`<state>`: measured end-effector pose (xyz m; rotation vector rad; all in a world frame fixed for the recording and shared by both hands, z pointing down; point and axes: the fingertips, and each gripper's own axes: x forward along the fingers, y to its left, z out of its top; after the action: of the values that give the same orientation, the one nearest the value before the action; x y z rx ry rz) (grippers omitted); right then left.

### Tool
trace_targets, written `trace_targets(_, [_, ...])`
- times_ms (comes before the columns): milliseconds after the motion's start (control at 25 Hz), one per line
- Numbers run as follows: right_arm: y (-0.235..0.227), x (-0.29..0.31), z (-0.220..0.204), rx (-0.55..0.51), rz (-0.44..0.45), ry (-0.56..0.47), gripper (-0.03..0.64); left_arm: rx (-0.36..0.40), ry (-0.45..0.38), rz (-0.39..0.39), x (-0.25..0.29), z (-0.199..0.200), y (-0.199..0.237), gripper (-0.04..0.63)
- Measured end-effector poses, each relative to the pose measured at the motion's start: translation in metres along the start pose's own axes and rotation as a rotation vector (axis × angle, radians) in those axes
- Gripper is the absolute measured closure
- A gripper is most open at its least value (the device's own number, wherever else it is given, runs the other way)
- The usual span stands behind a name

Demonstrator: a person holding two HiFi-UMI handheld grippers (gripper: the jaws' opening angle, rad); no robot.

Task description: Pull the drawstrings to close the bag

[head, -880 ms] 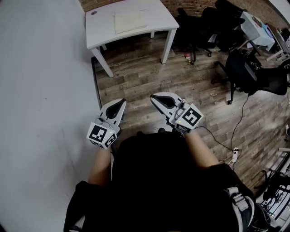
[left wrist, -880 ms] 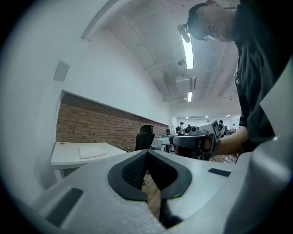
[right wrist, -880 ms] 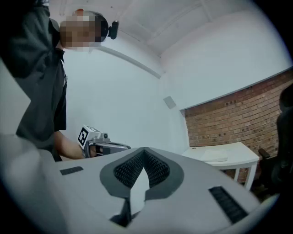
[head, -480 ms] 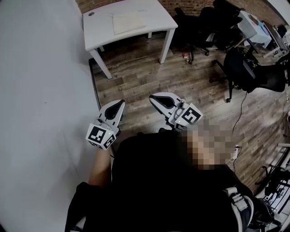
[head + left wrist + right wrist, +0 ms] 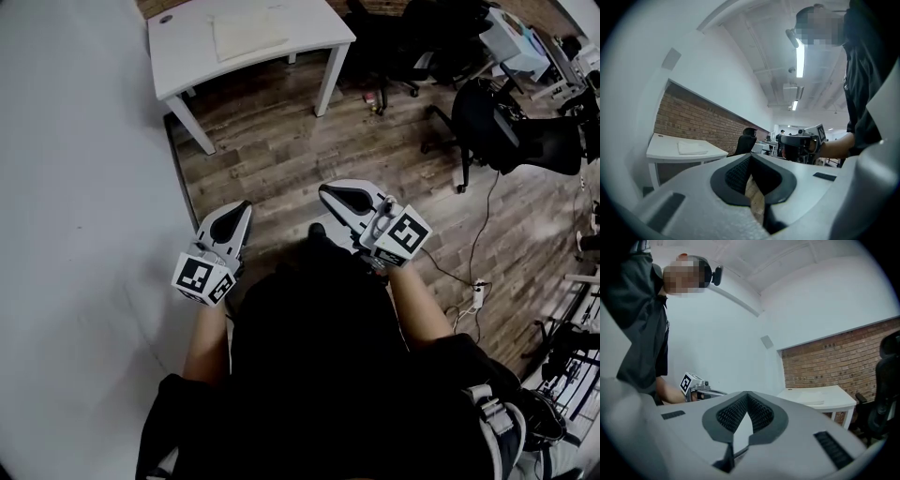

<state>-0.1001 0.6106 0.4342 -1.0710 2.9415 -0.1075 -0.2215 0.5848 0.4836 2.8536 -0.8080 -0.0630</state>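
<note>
White wall (image 5: pixel 75 234) fills the left side of the head view. Wood-plank floor (image 5: pixel 281 150) runs across the rest. Person (image 5: pixel 319 356) in a dark top stands at the bottom of that view with both forearms held out front. White tabletop (image 5: pixel 187 42) on white legs sits at the far top and backs onto a brick wall (image 5: pixel 693 124). Black office chairs (image 5: pixel 520 141) crowd the upper right. Left tongs (image 5: pixel 242 208) are held level over the floor near the foot of the white wall. Jaws are together and nothing is gripped. The left gripper view shows only floor boards through the slot behind the meeting tips. Right tongs (image 5: pixel 326 194) are held level just beside them, the two apart and not touching. Jaws are together and empty. The right gripper view shows bare white wall through the slot. The bag (image 5: pixel 248 33) lies flat on the tabletop as a pale cloth rectangle near its middle, well apart from both tongs. Its drawstrings are too small to make out. A thin cable (image 5: pixel 478 295) trails over the floor at the right.
</note>
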Motion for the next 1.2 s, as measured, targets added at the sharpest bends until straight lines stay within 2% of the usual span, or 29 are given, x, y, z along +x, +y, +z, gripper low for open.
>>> trace_targets(120, [-0.019, 0.005, -0.008, 0.005, -0.013, 0.03, 0.611, -0.001, 0.003, -0.002, 0.011, -0.002, 0.013, 0.58])
trace_targets(240, [-0.039, 0.015, -0.007, 0.059, -0.004, -0.011, 0.611, 0.002, 0.014, 0.005, 0.023, -0.005, 0.029, 0.58])
trace_targets(400, [-0.064, 0.038, -0.002, 0.076, 0.033, -0.042, 0.611, 0.0, 0.038, 0.018, 0.043, -0.002, 0.052, 0.58])
trace_targets(480, [-0.082, 0.054, -0.002, 0.087, 0.059, -0.045, 0.611, -0.044, 0.018, 0.015, 0.058, 0.006, 0.067, 0.58])
trace_targets(560, [-0.105, 0.068, -0.004, 0.103, 0.085, -0.041, 0.611, -0.121, -0.043, 0.01, 0.076, 0.024, 0.082, 0.58])
trace_targets(600, [-0.117, 0.074, -0.004, 0.112, 0.098, -0.04, 0.611, -0.132, -0.06, 0.013, 0.086, 0.032, 0.09, 0.58])
trace_targets(760, [-0.167, 0.099, 0.008, 0.133, 0.143, -0.052, 0.611, -0.089, -0.016, 0.067, 0.124, 0.043, 0.124, 0.58])
trace_targets(920, [-0.22, 0.125, 0.025, 0.112, 0.183, -0.059, 0.611, -0.115, -0.058, 0.094, 0.155, 0.067, 0.156, 0.58])
trace_targets(1040, [-0.256, 0.141, 0.029, 0.098, 0.206, -0.052, 0.611, -0.039, 0.015, 0.13, 0.185, 0.067, 0.18, 0.58])
trace_targets(1200, [-0.297, 0.157, 0.024, 0.097, 0.224, -0.032, 0.611, -0.004, 0.065, 0.162, 0.219, 0.067, 0.207, 0.58])
